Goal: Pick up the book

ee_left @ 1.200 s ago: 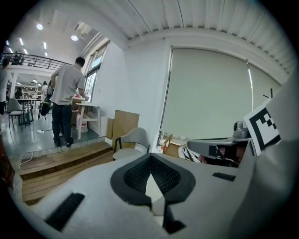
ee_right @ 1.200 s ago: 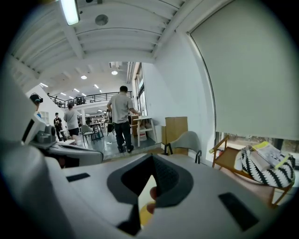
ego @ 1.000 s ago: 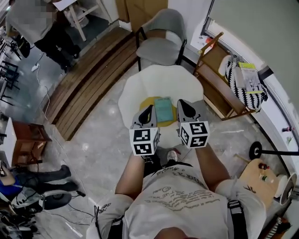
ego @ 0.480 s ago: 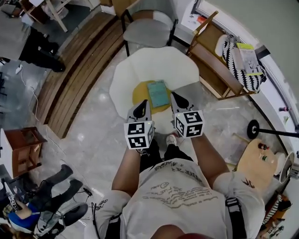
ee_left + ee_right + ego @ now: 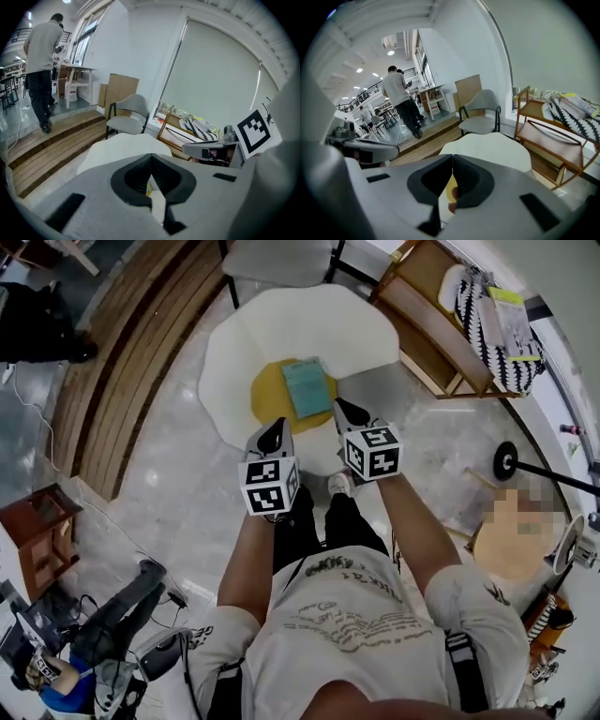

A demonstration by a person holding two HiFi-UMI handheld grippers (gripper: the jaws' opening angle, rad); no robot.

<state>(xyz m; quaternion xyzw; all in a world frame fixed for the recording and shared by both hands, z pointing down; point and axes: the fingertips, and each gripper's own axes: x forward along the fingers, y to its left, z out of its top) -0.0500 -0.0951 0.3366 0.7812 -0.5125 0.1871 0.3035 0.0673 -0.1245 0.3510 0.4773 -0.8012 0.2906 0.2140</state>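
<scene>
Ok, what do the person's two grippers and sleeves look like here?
Left gripper and right gripper match: light grey bodies, pointed claw with dark lining, a white cube with black square markers. The person wears a white printed T-shirt with short sleeves.

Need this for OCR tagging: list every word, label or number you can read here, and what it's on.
None can be read.
T-shirt: printed lines, too blurred.
Book: teal cover, no title legible.
Left gripper and right gripper: cubes carry square markers, no letters.
Yellow leaflet on striped cushion: too small.
</scene>
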